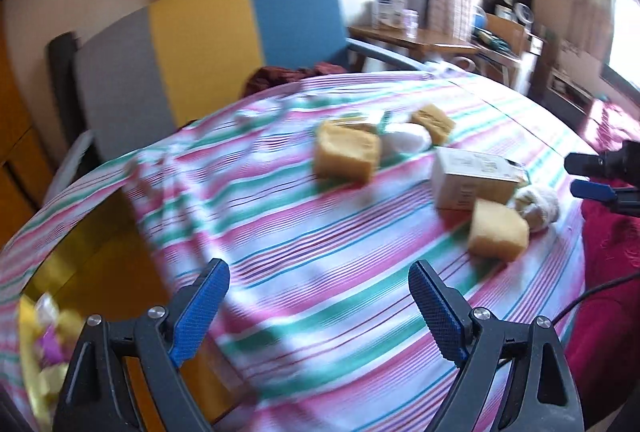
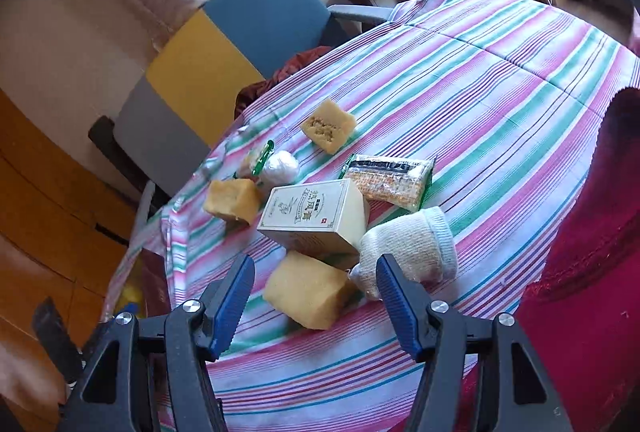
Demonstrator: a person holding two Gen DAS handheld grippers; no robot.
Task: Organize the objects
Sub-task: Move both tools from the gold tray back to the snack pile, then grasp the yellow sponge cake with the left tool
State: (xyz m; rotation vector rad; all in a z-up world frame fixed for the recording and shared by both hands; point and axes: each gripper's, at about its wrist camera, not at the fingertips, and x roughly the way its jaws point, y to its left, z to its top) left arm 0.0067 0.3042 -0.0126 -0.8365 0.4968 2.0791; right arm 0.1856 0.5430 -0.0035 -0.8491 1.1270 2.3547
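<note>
**Open fingers over a crowded cluster: the wrong thing may get nudged**

The right gripper [image 2: 316,306] has its fingers spread wide and holds nothing; between them lies the nearest yellow sponge block [image 2: 308,290], on the striped cloth of the table [image 2: 500,79]. A rolled white sock [image 2: 412,246] sits just beside the right finger and touches the sponge, so closing here could catch the sock's edge or push it aside. The cream carton [image 2: 320,216] leans over the sponge's far side and may tip if the sponge is pulled out.

The left gripper [image 1: 318,306] is also spread and empty, over bare cloth, well apart from the things. Its view is blurred, so it seems to be moving; a fast sweep could drag the loose cloth and shift everything.
</note>
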